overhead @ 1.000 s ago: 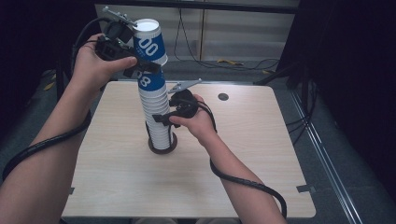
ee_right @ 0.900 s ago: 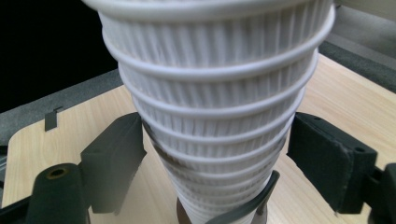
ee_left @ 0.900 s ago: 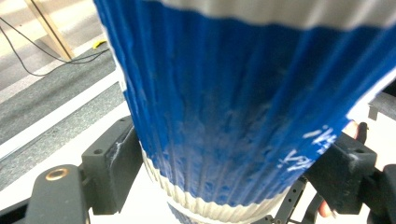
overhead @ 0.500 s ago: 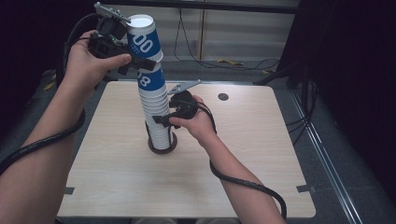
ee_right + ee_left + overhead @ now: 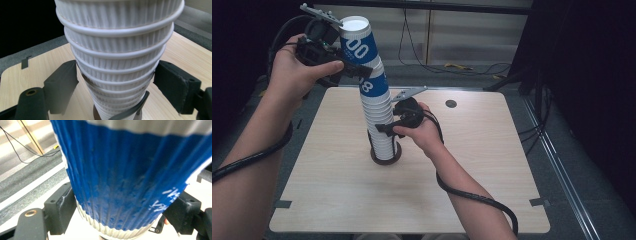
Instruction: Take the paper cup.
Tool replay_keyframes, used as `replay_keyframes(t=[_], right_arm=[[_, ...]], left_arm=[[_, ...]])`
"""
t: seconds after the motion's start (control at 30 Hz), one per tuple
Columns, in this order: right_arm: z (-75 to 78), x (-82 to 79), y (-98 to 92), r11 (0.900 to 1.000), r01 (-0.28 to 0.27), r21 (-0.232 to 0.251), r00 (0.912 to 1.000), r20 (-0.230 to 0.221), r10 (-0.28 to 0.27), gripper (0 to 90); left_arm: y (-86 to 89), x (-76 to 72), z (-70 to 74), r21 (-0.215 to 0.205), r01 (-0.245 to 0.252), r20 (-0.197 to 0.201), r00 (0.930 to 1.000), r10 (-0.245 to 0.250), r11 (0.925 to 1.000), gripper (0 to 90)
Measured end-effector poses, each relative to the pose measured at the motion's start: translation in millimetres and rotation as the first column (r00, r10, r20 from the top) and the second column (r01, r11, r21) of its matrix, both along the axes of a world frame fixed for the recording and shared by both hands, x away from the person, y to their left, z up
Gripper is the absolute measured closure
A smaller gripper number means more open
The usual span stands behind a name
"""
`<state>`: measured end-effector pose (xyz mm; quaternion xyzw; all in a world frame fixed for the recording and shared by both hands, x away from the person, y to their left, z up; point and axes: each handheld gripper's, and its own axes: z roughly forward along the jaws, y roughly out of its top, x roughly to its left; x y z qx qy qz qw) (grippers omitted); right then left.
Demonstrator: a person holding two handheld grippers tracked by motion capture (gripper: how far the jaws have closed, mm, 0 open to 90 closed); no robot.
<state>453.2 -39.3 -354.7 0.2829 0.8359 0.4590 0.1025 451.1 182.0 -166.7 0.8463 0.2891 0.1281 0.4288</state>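
Note:
A tall stack of ribbed white paper cups (image 5: 379, 120) (image 5: 117, 50) stands on a dark round base (image 5: 386, 159) on the wooden table (image 5: 472, 170). Its uppermost cups are blue with white print. The top blue cup (image 5: 359, 47) (image 5: 125, 182) leans to the left, partly drawn off the blue cup (image 5: 373, 86) under it. My left gripper (image 5: 361, 64) (image 5: 125, 212) is shut on this top cup, one pad on each side. Lower down, my right gripper (image 5: 384, 127) (image 5: 116, 82) is shut on the stack, its pads against the white rims.
A small black round hole (image 5: 451, 104) sits in the table toward the far right. Cables lie on the grey floor (image 5: 452, 65) beyond the far edge. Small tape marks (image 5: 283, 203) sit near the front corners. Bare wood lies on both sides of the stack.
The left hand has carried the top blue cup slightly to the left and tilted it more. The right hand and the stack have kept still.

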Motion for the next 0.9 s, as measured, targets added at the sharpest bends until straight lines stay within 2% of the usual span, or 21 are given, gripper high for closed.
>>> replay_keyframes(t=[0.23, 0.47, 0.6, 0.77, 0.9], right_arm=[[0.3, -1.5, 0.6, 1.0, 0.002, -0.009, 1.0, 0.007, -0.002, 19.0], [-1.3, -2.5, 0.8, 1.0, 0.006, -0.018, 0.9999, 0.011, -0.005, 19.9], [-3.8, -1.8, 0.4, 1.0, 0.014, -0.02, 0.9999, 0.008, -0.014, 20.5], [-4.4, -1.6, 0.3, 1.0, 0.013, -0.013, 0.9999, 0.007, -0.013, 20.2], [-4.4, -2.2, 0.3, 1.0, 0.017, -0.009, 0.9998, 0.008, -0.017, 20.2]], left_arm=[[2.2, -9.0, -4.5, 0.009, 0.023, -0.001, 0.9997, -0.023, 0.9997, 19.5], [6.0, -24.0, -13.7, 0.0, 0.069, 0.011, 0.9975, -0.069, 0.9976, 19.5], [9.9, -28.6, -16.2, -0.018, 0.07, 0.015, 0.9975, -0.069, 0.9974, 19.5], [13.7, -30.8, -14.5, -0.015, 0.057, 0.021, 0.9982, -0.056, 0.9983, 19.8], [18.5, -34.4, -11.7, 0.0, 0.069, 0.015, 0.9975, -0.069, 0.9976, 20.1]])
